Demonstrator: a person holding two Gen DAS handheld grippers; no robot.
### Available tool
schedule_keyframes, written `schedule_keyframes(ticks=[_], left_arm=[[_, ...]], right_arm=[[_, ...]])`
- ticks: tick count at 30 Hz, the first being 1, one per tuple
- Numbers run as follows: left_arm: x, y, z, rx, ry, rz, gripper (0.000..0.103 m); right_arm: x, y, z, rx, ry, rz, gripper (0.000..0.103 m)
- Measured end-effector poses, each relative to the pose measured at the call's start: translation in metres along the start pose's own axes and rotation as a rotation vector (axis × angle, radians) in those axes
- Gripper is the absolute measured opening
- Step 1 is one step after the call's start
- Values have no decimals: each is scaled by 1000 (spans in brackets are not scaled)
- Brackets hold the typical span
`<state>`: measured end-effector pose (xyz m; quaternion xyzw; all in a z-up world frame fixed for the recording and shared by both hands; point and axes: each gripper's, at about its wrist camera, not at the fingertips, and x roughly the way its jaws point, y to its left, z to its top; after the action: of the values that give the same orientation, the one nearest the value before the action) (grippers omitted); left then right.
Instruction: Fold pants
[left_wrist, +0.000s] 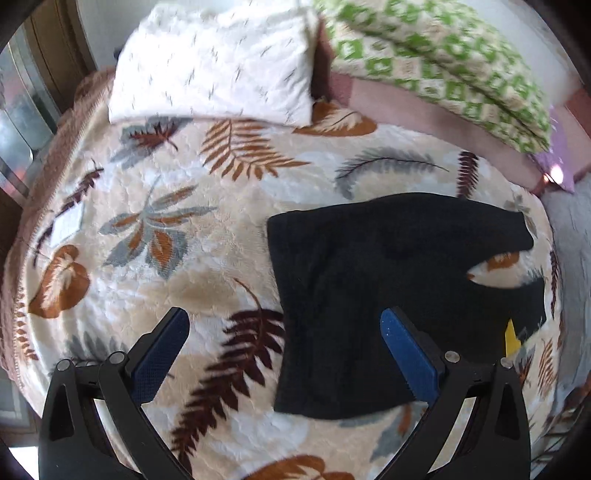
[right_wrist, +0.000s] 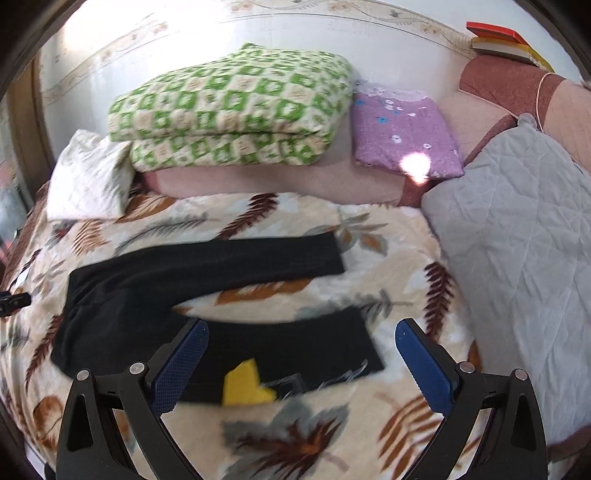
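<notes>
Black pants (left_wrist: 369, 295) lie flat on a leaf-print blanket (left_wrist: 166, 221), waistband to the left and both legs running right. In the right wrist view the pants (right_wrist: 155, 291) spread in a V, far leg (right_wrist: 258, 258) and near leg (right_wrist: 295, 350) apart. A yellow tag (right_wrist: 243, 384) sits at the near leg's front edge. My left gripper (left_wrist: 284, 325) hovers open over the waistband's near corner, nothing between its blue fingers. My right gripper (right_wrist: 301, 332) is open above the near leg, holding nothing.
A white pillow (left_wrist: 218, 59) and a folded green-checked quilt (right_wrist: 229, 110) lie at the bed's far side. A purple floral cloth (right_wrist: 402, 136) sits beside the quilt, a grey quilted cover (right_wrist: 517, 229) on the right. Books (right_wrist: 506, 40) rest top right. A window frame (left_wrist: 22, 110) is left.
</notes>
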<state>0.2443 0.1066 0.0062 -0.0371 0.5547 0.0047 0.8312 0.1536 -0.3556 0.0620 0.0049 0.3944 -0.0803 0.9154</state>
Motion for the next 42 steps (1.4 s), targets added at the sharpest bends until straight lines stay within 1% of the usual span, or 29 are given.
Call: schedule_keyframes(ticks=[3, 5, 7, 10, 11, 13, 14, 15, 16, 17, 18, 20, 23, 26, 28, 29, 30, 31, 33, 35, 37, 38, 40, 41, 42], left_arm=[[35, 14, 17, -77, 85, -24, 103], [63, 24, 26, -173, 152, -75, 103], [79, 29, 32, -247, 192, -119, 103], [95, 34, 37, -341, 197, -175, 103], [99, 32, 37, -352, 201, -187, 103], [107, 27, 40, -348, 206, -190, 102], [111, 24, 40, -343, 206, -189, 98], [115, 22, 41, -340, 210, -195, 90], [119, 20, 41, -337, 218, -204, 84], [122, 16, 41, -334, 233, -208, 73], [125, 16, 43, -332, 232, -205, 70], [123, 13, 45, -324, 207, -199, 70], [119, 6, 48, -298, 193, -206, 70], [118, 2, 51, -275, 189, -206, 70], [119, 1, 54, -279, 188, -211, 70], [120, 2, 55, -280, 193, -215, 70], [121, 3, 54, -278, 197, -216, 70], [121, 3, 54, -277, 199, -216, 70], [122, 4, 53, -267, 201, -213, 70], [125, 2, 56, -259, 201, -209, 70], [128, 2, 57, -261, 204, -206, 70], [130, 1, 58, -265, 207, -207, 70], [135, 0, 60, -269, 215, -201, 70], [136, -2, 61, -263, 215, -195, 70], [136, -3, 62, -261, 211, -185, 65]], right_arm=[[36, -19, 22, 15, 32, -11, 101], [56, -24, 28, 22, 55, -30, 101], [75, -27, 32, 22, 80, -37, 101], [95, -23, 32, 18, 102, -26, 101], [100, -21, 31, 16, 106, -22, 101], [108, -19, 29, 15, 115, -7, 101], [111, -17, 28, 14, 120, 1, 101], [113, -17, 28, 16, 119, 12, 101], [115, -16, 28, 16, 118, 19, 101], [117, -17, 29, 15, 117, 29, 101], [118, -17, 31, 10, 116, 36, 101], [124, -24, 39, 4, 104, 38, 101], [138, -39, 58, 22, 91, 73, 100], [164, -47, 75, 26, 129, 107, 98], [190, -49, 84, 29, 173, 134, 88], [203, -50, 86, 35, 200, 148, 85], [219, -51, 88, 38, 235, 157, 80], [232, -50, 88, 35, 264, 147, 74], [256, -48, 87, 13, 321, 124, 72], [269, -46, 86, -9, 330, 113, 66], [278, -49, 87, 19, 336, 144, 64], [283, -51, 88, 37, 345, 171, 61], [288, -47, 88, 38, 361, 199, 37], [292, -45, 88, 33, 374, 199, 33], [295, -43, 88, 22, 389, 186, 23]])
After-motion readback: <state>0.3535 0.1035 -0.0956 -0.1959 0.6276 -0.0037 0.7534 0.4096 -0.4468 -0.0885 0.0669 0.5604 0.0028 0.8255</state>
